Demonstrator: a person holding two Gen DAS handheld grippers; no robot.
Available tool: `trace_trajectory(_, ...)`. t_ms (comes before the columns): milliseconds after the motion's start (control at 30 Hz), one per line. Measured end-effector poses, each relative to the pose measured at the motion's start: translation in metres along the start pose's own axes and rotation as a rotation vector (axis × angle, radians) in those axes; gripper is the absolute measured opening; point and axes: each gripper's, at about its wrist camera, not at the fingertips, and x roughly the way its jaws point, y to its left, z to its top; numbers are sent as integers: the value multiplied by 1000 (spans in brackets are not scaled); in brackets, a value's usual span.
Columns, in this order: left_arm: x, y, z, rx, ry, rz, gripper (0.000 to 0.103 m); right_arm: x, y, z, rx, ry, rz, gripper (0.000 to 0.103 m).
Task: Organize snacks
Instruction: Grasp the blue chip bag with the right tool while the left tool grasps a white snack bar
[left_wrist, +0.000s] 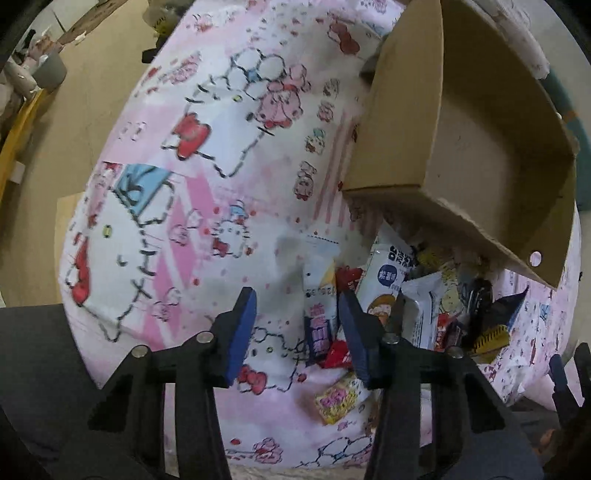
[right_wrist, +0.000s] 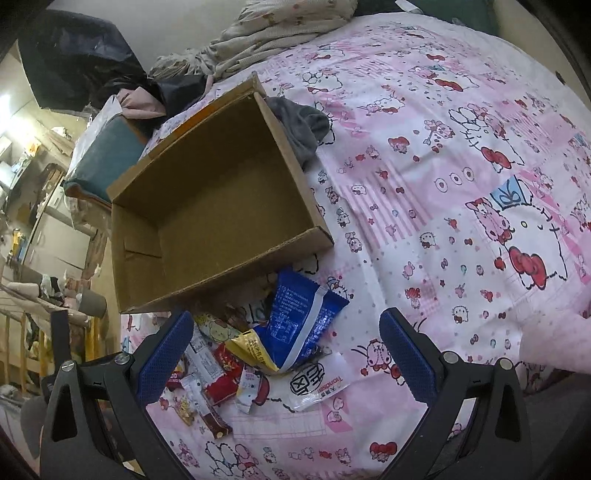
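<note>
The snacks are a loose heap of small foil and plastic wrapped packets (right_wrist: 255, 354) lying on the bed's pink and white cartoon-cat printed quilt (right_wrist: 424, 192), just beside the near wall of the open, empty brown cardboard box (right_wrist: 207, 206), at about six o'clock from it in the right wrist view; in the left wrist view the same box (left_wrist: 476, 129) sits at about one o'clock and the heap spills out below its lower edge; these packets look light, thin and crinkly, with slick film that would likely slide between pads, and their contents may well be brittle, so a gentle squeeze seems wiser than a hard one; the large blue and white glossy pouch (right_wrist: 301, 317) is broad and floppy and would probably best be taken by its crimped end seam or an edge that stands off the quilt; the small yellow and pink square sweet packet (left_wrist: 338, 400) lies apart from the heap at six o'clock of it, and being compact it could be pinched across its body; the soft quilt will give under pressure, so flat packets may need a corner to be caught; the left tool (left_wrist: 297, 332) has its blue pads narrowed to a modest gap, pointing steeply down at the heap's near edge, with a red wrapper showing between them but nothing pressed; the right tool (right_wrist: 290, 354) stands wide, empty, straddling the heap.
</note>
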Motion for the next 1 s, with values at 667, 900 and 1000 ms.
trace_trajectory(667, -40, -18, -14, 171, 13, 9, 14, 20, -19, 7, 82, 81, 34, 102)
trace_trajectory(900, -56, -14, -16, 203, -57, -11, 14, 64, -29, 5, 239, 249, 80, 89)
trace_trajectory(1000, -49, -8, -14, 148, -25, -56, 14, 87, -27, 2, 275, 284, 61, 84)
